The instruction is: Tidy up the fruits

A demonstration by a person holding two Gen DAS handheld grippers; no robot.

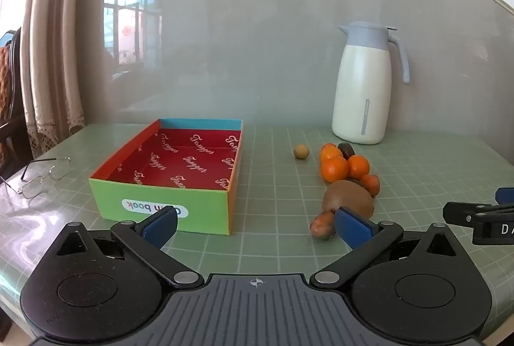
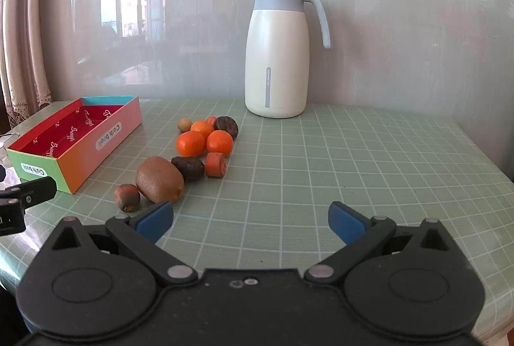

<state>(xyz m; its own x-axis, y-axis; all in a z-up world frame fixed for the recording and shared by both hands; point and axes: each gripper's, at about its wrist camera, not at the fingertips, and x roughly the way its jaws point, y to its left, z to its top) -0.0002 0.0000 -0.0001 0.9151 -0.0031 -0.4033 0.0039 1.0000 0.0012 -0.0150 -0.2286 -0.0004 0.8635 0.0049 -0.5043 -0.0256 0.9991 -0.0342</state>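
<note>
Both claws, left (image 1: 256, 225) and right (image 2: 250, 219), spread wide, gripping nothing, just above the green gridded tabletop (image 2: 353, 172). Empty multicoloured cardboard box with red lining (image 1: 180, 166) left of the loose fruit: fuzzy brown kiwi (image 2: 159, 179), round orange tangerines (image 2: 190, 144).

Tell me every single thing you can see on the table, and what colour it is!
box: one, green and orange outside, red inside, empty, left of the fruit.
tangerines: three whole ones show, orange, bunched mid-table.
kiwi: one, brown, nearest of the pile.
dark fruits: two, blackish-brown, one behind the kiwi, one at the back of the pile.
orange chunk: one, orange, cut flat, right of the near dark fruit.
small reddish fruit: one, left of the kiwi.
little round fruit: one, tan, at the back.
jug: one, cream with a grey-blue lid, by the wall.
glasses: one pair, thin metal, far left.
table: green checked cover.
left gripper: blue fingers, open.
right gripper: blue fingers, open.
</note>
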